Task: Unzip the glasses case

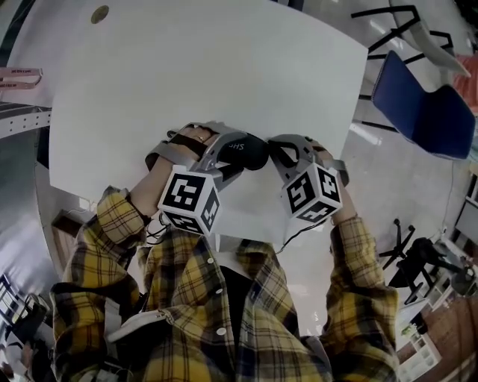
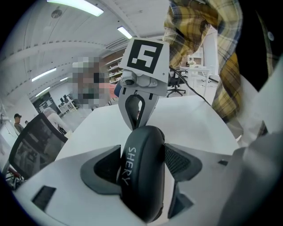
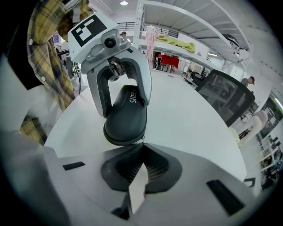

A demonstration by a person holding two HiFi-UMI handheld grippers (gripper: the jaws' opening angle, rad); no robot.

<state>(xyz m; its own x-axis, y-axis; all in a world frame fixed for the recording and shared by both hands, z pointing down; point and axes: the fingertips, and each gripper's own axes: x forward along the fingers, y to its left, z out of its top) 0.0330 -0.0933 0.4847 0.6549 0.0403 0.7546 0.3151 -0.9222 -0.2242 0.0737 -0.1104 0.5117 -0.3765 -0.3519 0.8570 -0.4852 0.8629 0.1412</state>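
Note:
A black glasses case (image 1: 250, 150) marked "SHERY" is held just above the white table (image 1: 209, 67), close to the person's chest. My left gripper (image 1: 233, 153) is shut on the case, with its pads pressing both long sides (image 2: 141, 176). My right gripper (image 1: 273, 151) faces it from the right. Its jaws are shut, and their tips (image 3: 142, 145) meet at the near end of the case (image 3: 126, 117), where a small metal zipper pull shows. In the left gripper view the right gripper (image 2: 135, 127) touches the case's far end. The zipper line itself is hard to make out.
A blue chair (image 1: 422, 108) stands off the table's right corner. A black office chair (image 3: 225, 99) sits beyond the far edge, and a small brown disc (image 1: 99, 13) lies at the table's far left. The person's plaid shirt (image 1: 224, 321) hangs close behind both grippers.

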